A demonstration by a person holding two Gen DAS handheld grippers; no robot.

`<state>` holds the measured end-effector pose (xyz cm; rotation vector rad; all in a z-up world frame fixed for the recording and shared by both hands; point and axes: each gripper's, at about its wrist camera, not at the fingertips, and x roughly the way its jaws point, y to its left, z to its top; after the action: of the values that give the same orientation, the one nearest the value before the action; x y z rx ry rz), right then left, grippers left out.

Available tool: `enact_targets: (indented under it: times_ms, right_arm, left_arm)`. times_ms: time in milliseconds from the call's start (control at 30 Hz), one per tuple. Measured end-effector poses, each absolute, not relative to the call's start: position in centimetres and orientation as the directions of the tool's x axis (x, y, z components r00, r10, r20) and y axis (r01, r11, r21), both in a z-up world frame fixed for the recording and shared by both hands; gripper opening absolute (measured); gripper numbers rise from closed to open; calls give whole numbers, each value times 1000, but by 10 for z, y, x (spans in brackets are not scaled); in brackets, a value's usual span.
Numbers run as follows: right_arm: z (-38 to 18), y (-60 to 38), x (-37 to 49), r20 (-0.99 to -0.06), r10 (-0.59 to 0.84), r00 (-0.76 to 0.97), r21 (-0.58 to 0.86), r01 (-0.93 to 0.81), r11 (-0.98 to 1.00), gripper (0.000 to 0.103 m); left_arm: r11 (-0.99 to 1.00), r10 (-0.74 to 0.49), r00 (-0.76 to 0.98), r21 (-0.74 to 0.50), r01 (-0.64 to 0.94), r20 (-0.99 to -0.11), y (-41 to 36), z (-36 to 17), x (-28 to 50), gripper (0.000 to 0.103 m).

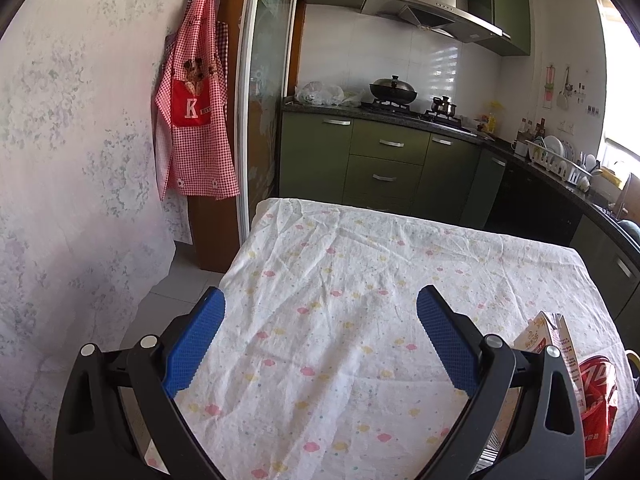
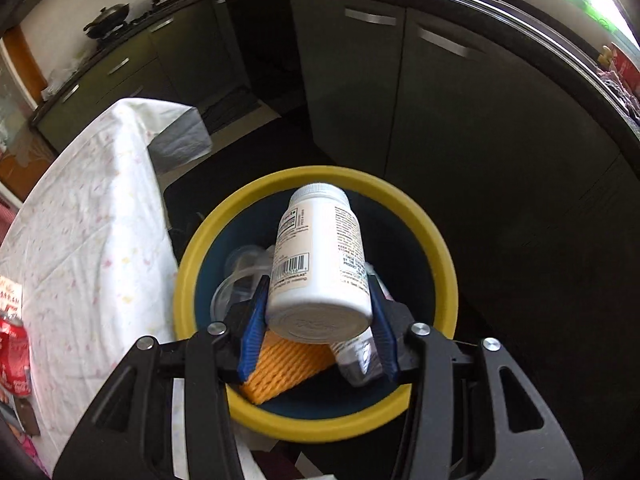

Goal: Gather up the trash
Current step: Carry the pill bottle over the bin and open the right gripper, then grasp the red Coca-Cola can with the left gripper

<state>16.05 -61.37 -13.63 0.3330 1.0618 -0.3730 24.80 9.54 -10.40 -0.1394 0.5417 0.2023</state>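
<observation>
The right tool (image 2: pixel 320 312) holds one white plastic pill bottle (image 2: pixel 320 256) between its blue pads, above the yellow-rimmed dark bin (image 2: pixel 436 240). The bin already holds one orange foam net (image 2: pixel 280 364), clear plastic cups (image 2: pixel 236 276) and a small tube (image 2: pixel 356 356). The left tool (image 1: pixel 320 336) hangs wide open and empty over the cloth-covered surface (image 1: pixel 340 264). Still left there at its 4 o'clock: one red soda can (image 1: pixel 598 396) and one paper carton (image 1: pixel 554 336).
</observation>
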Motion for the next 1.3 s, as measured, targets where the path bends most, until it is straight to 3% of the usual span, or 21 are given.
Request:
enact_targets:
  times_ms: [67, 233, 367, 700, 900, 1033, 1300]
  right_arm:
    - [-141, -626, 164, -897, -161, 412, 69, 489, 869, 62]
    - [-115, -612, 136, -843, -177, 507, 115, 493, 862, 62]
    - [-96, -576, 94, -790, -127, 600, 188, 434, 881, 68]
    - [-98, -515, 30, -739, -49, 672, 266, 358, 895, 69]
    - [-86, -505, 11, -685, -98, 722, 226, 338, 914, 74]
    - [-87, -507, 4, -661, -63, 748, 263, 310, 914, 74]
    - [-99, -517, -8, -638, -19, 770, 322, 290, 901, 74]
  left_arm:
    - [972, 151, 835, -74, -223, -528, 94, -105, 249, 95]
    - [976, 144, 835, -65, -210, -530, 90, -106, 250, 95]
    - [982, 116, 834, -64, -178, -539, 85, -107, 252, 95]
    - [1000, -5, 844, 9, 11, -537, 42, -93, 246, 95]
    - [947, -230, 715, 17, 321, -660, -28, -62, 223, 95]
    - [871, -355, 560, -45, 490, -749, -74, -58, 208, 85]
    - [828, -314, 463, 0, 560, -829, -125, -78, 198, 78]
